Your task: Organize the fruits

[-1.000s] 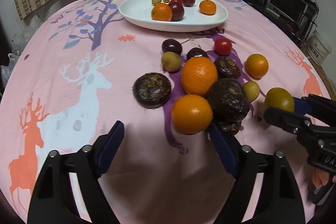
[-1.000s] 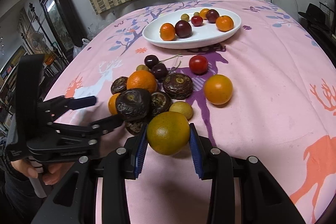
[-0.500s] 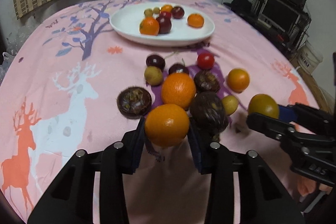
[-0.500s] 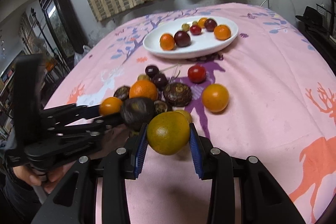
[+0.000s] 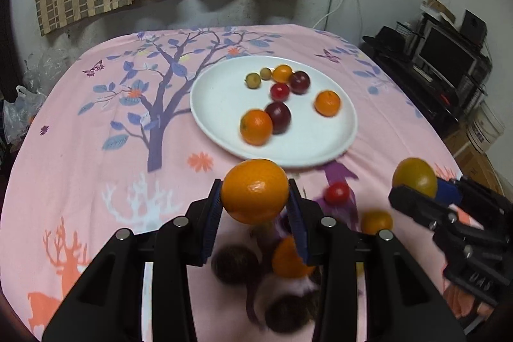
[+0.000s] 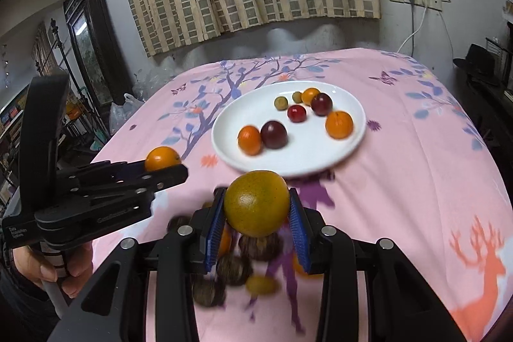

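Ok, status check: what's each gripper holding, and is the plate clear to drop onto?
Left gripper shut on orange. Right gripper shut on greenish-yellow citrus. White plate ahead holds eight fruits, near-left part bare. Nothing blocking.

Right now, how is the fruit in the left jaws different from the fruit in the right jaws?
The orange in the left gripper is bright orange all over; the greenish-yellow citrus in the right gripper is duller, with green patches and dark specks. The orange's skin looks glossier; the greenish one looks more matte. Both are round, look alike in size, and are clamped between blue pads, up off the pink tablecloth.
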{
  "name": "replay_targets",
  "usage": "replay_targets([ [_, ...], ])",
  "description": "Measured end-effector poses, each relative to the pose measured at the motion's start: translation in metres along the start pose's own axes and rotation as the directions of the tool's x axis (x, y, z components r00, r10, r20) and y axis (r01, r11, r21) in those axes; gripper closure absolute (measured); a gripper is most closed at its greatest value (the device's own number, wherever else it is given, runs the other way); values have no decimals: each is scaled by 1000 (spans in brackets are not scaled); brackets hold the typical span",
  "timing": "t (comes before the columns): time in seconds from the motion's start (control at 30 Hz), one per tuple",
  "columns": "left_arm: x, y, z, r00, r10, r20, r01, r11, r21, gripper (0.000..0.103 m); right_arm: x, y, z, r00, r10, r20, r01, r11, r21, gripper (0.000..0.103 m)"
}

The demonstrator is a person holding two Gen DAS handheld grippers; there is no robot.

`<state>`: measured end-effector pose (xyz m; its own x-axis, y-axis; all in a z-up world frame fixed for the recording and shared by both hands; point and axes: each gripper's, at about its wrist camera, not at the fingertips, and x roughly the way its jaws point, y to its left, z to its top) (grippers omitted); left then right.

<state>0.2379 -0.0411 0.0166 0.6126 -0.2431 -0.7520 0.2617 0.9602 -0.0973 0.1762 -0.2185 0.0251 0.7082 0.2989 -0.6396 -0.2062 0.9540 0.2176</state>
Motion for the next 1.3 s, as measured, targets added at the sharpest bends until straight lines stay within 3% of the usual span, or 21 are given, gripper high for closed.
replay_targets([
  [0.2, 48, 11, 36, 998, 62, -26, -63, 997, -35, 65, 57, -10, 23, 998, -38, -59, 37, 999, -12, 65],
  [0.37, 80, 17, 45, 994, 88, -60, -92, 994, -62, 64, 88, -20, 27, 992, -72, -103, 71, 997, -10, 63],
  [0.4, 84, 17, 46, 993, 97, -63, -102, 992, -76, 59, 93, -22, 27, 991, -71, -114, 72, 997, -2, 63],
  [0.43, 84, 17, 46, 993, 102, -58, -106, 991, -80, 48, 95, -24, 27, 991, -60, -115, 61, 998, 5, 63],
  [0.5, 78, 14, 46, 993, 113, -32, -115, 990, -77, 38, 92, -26, 27, 993, -60, -104, 62, 998, 13, 62],
  [0.7, 49, 6, 35, 994, 109, 5, -108, 993, -40, 37, 69, -32, 18, 996, -46, -75, 49, 998, 39, 62],
  [0.87, 25, 2, 15, 996, 83, 17, -82, 995, -47, 33, 54, -38, 16, 994, -104, -34, 106, 993, 48, 62],
  [0.9, 20, 1, 11, 997, 81, 18, -80, 996, -50, 33, 60, -38, 19, 992, -120, -47, 122, 992, 25, 64],
  [0.93, 16, 1, 6, 996, 83, 17, -82, 995, -55, 33, 71, -37, 22, 986, -132, -99, 133, 991, 2, 79],
  [1.0, 8, 5, -1, 997, 77, 16, -76, 994, -73, 33, 70, -46, 25, 983, -76, -166, 86, 995, 51, 88],
  [1.03, 5, 7, -4, 997, 71, 13, -70, 994, -79, 33, 61, -49, 25, 988, -50, -148, 60, 996, 68, 86],
  [1.1, -2, 8, -10, 998, 55, 16, -54, 996, -75, 33, 39, -50, 23, 986, -111, -123, 112, 994, 0, 59],
  [1.13, -4, 7, -12, 998, 60, 21, -58, 996, -68, 33, 33, -51, 19, 983, -151, -108, 150, 988, -23, 38],
  [1.2, -6, 6, -16, 998, 61, 24, -59, 996, -65, 33, 23, -55, 10, 974, -214, -75, 209, 976, -59, 33],
  [1.3, -9, 4, -21, 999, 36, 15, -35, 997, -74, 33, 38, -66, -6, 958, -242, -155, 234, 970, -66, 33],
])
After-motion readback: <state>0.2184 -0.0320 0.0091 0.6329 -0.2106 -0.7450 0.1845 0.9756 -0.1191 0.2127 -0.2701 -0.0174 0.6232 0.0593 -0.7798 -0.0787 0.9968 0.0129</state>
